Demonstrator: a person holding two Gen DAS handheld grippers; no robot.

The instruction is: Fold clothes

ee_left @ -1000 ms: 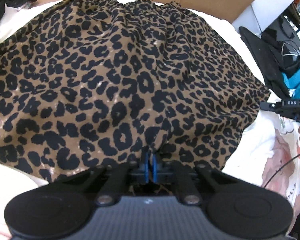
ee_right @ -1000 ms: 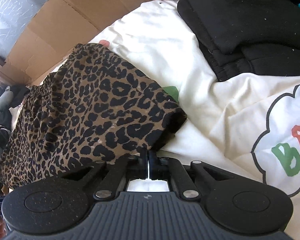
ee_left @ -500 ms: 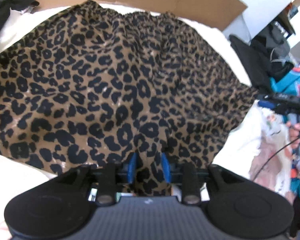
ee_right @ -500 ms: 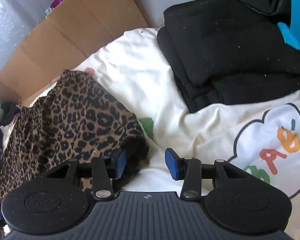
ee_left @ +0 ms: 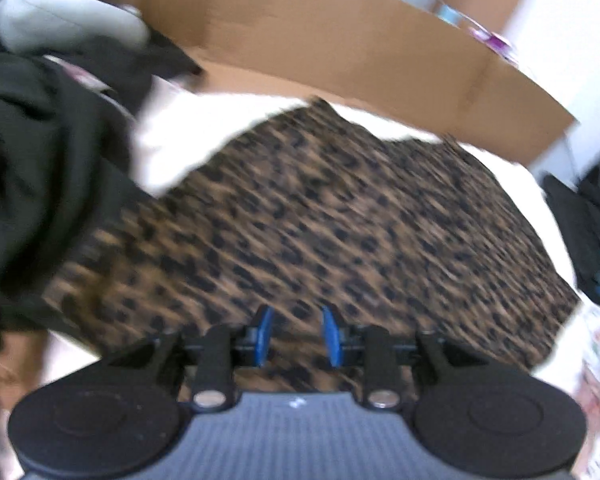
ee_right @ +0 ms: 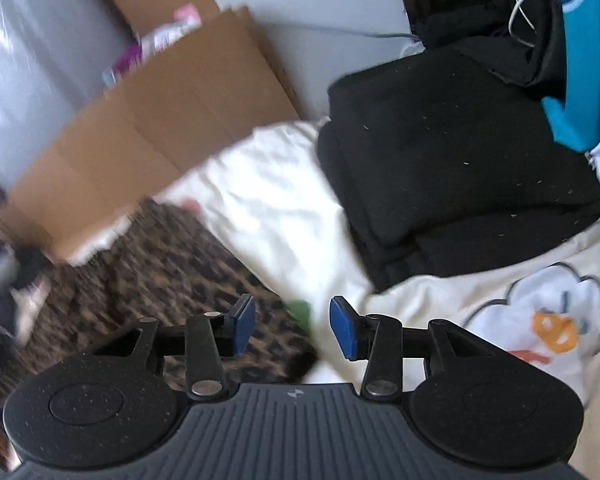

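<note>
leopard garment (ee_left: 340,216) beside cardboard (ee_left: 340,52)

The skirt (ee_left: 340,220) is tan-brown with black leopard spots. It lies on a cream-white sheet (ee_right: 276,200) printed with a cloud outline and orange, red and green letters. The cardboard (ee_left: 340,52) is plain brown. The folded stack (ee_right: 452,160) is black, flecked with pale lint. A teal garment (ee_right: 584,60) hangs beside it. Both grippers (ee_left: 296,336) (ee_right: 292,326) are black with blue pads (ee_right: 242,326).
</note>
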